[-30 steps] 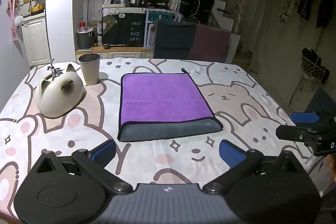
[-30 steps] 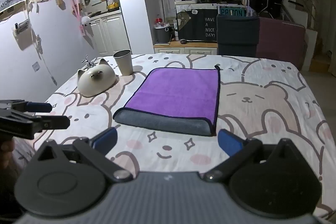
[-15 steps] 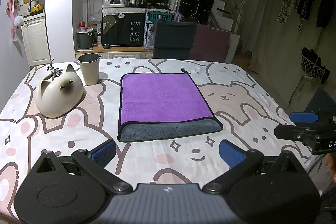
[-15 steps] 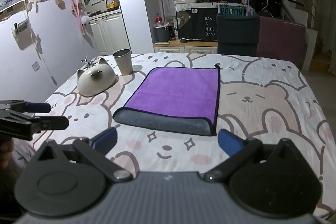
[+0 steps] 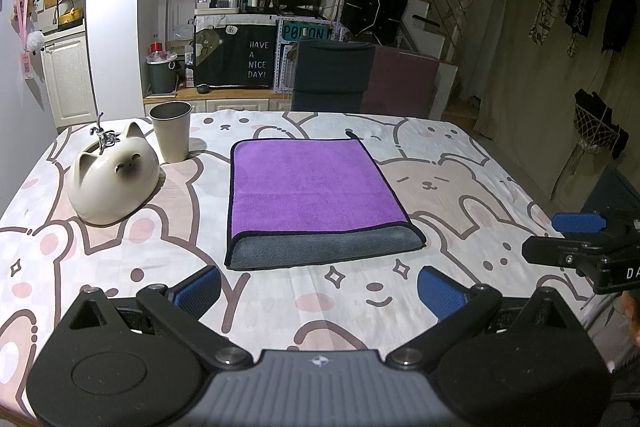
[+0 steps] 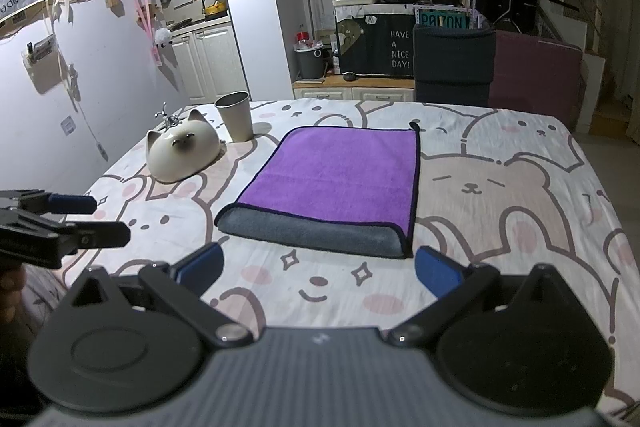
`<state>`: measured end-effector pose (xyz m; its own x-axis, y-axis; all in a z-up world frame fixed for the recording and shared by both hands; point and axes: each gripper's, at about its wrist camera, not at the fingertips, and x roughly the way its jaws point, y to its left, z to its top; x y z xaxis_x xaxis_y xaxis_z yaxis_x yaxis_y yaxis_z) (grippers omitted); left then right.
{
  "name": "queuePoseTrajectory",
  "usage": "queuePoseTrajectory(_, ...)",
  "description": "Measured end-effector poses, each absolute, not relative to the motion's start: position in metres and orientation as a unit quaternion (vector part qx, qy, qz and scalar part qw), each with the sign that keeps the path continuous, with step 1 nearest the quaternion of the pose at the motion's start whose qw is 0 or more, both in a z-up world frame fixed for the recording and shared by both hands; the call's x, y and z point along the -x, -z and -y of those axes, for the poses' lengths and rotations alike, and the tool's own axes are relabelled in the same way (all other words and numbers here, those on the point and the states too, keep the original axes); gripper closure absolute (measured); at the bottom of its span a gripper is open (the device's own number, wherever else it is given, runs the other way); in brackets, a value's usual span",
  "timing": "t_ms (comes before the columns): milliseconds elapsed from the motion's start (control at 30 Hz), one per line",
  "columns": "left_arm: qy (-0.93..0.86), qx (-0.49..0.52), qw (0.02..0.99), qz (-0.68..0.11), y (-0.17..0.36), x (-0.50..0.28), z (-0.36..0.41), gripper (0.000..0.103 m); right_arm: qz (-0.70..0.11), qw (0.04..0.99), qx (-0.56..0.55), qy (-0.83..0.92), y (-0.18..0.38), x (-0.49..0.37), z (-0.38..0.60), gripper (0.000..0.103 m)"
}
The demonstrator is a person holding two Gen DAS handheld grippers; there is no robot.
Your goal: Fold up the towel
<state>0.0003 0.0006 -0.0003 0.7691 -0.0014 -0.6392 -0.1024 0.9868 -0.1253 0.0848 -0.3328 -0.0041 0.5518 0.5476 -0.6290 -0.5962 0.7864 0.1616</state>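
A purple towel (image 5: 308, 189) with a grey underside lies folded flat in the middle of the table; its grey fold edge faces me. It also shows in the right wrist view (image 6: 340, 175). My left gripper (image 5: 318, 291) is open and empty, hovering just short of the towel's near edge. My right gripper (image 6: 318, 273) is open and empty, also just short of the near edge. Each gripper shows at the side of the other's view: the right one (image 5: 576, 239) and the left one (image 6: 76, 219).
A white cat-shaped ceramic bowl (image 5: 112, 179) and a grey cup (image 5: 171, 131) stand left of the towel. The table has a bear-print cloth (image 5: 460, 187). A dark chair (image 5: 332, 75) stands at the far edge.
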Motion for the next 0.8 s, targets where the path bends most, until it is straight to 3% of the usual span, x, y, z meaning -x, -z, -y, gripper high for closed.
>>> queuePoseTrajectory(800, -0.028, 0.074, 0.938, -0.339, -0.0016, 0.0009, -0.0048, 0.0, -0.345, 0.879, 0.037, -0.326, 0.0056, -0.0846, 0.3309, 0.0)
